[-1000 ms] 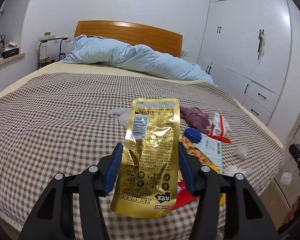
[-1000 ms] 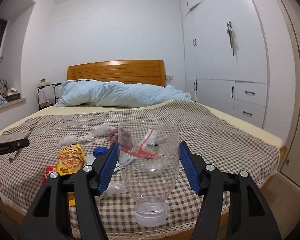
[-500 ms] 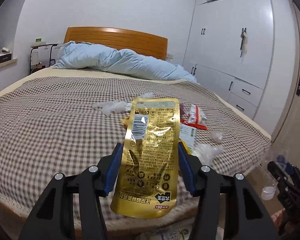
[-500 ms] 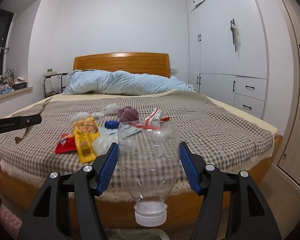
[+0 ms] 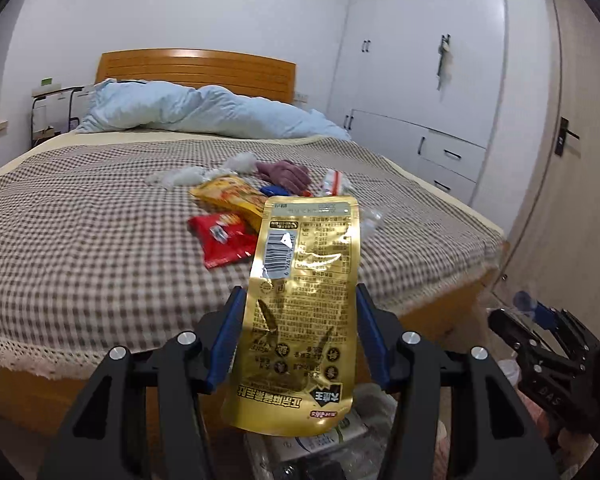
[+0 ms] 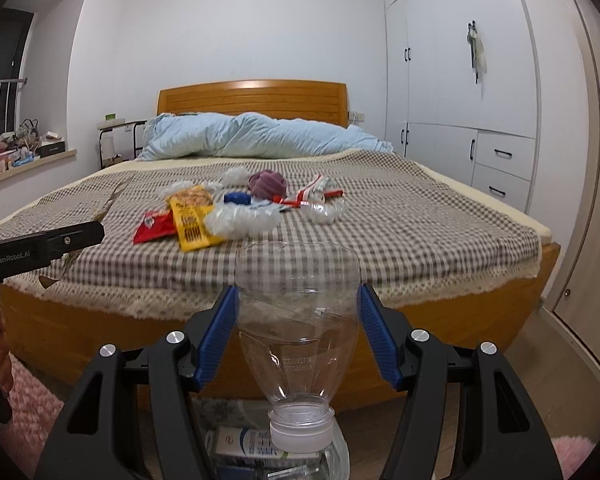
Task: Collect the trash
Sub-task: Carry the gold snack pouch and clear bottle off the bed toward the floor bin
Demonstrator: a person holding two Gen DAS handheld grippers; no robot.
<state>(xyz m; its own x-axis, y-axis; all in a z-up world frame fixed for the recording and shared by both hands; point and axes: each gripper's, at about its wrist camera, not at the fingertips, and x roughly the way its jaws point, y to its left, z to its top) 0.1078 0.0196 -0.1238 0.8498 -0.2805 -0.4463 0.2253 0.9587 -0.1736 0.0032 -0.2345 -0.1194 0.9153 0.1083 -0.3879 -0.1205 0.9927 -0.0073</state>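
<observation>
White walls [image 6: 228, 32] enclose a bedroom. A bed [image 6: 400, 216] with a checked cover fills the middle; its wooden headboard [image 6: 252, 98] stands at 12 o'clock, with a pale blue duvet [image 6: 260, 136] bunched before it. A white wardrobe [image 6: 460, 92] with drawers lines the wall at 3 o'clock, a door [image 5: 572, 152] beside it. At 9 o'clock are a cluttered sill [image 6: 32, 156] and a small rack [image 6: 116, 140]. A pink rug [image 6: 32, 408] covers the floor at 7 o'clock.

The near strip of the brown-checked bed cover [image 6: 400, 248] lies bare; farther in, a cluster of red and yellow snack wrappers [image 6: 180, 220] and crumpled clear plastic [image 6: 240, 220] blocks the middle.
</observation>
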